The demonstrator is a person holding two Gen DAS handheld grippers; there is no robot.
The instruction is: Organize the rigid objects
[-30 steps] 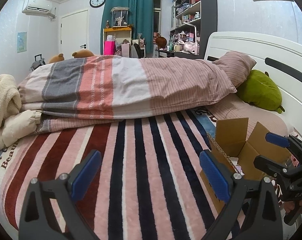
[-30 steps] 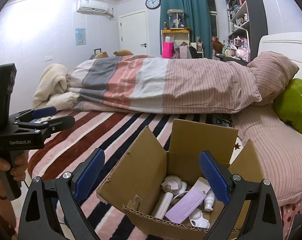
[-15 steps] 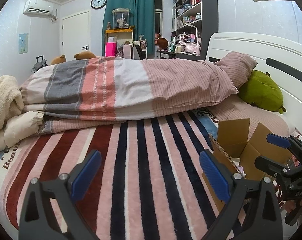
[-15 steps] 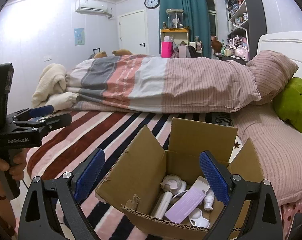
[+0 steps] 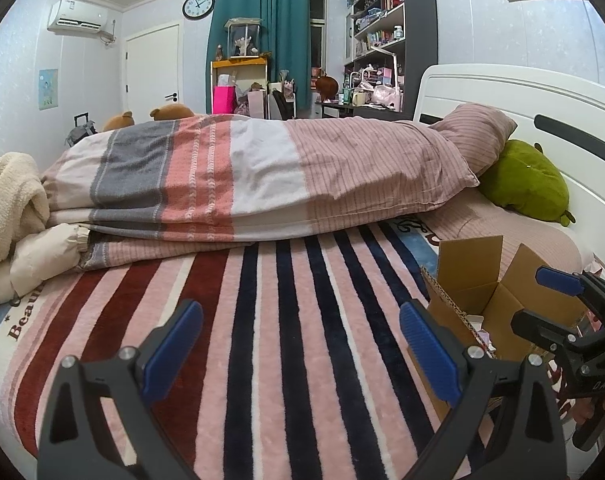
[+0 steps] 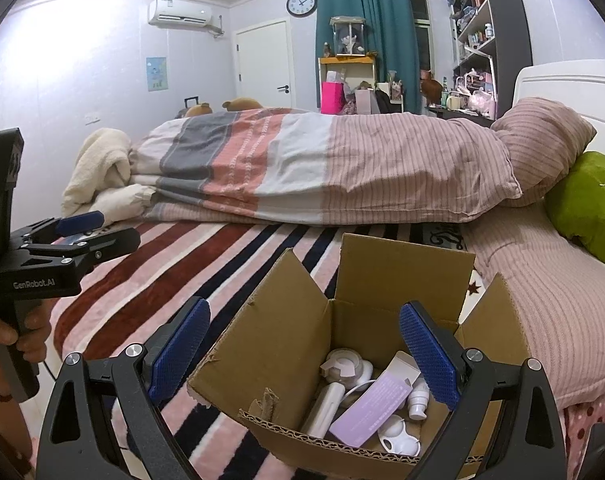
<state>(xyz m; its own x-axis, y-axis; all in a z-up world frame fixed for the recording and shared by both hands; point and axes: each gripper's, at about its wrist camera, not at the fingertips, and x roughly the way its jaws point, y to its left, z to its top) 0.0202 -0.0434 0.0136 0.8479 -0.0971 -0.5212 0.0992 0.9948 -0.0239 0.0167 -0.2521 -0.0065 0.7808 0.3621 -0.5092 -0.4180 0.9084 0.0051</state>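
cardboard box (image 6: 286, 356): light, stiff, flaps up.
purple carton (image 6: 372, 410): light, rigid; grip the long flat sides.
right gripper (image 6: 304, 354): jaws spread, empty.
left gripper (image 5: 300, 346): jaws spread, empty.

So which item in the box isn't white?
The flat lilac carton, lying slanted among the rest in the cardboard box. The tube, small bottle and round pieces around it are all white.

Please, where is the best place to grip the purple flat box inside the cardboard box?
Probably its upper end, from above: the purple box leans slanted, that end lifted clear of the other items, and the cardboard box walls block the sides.
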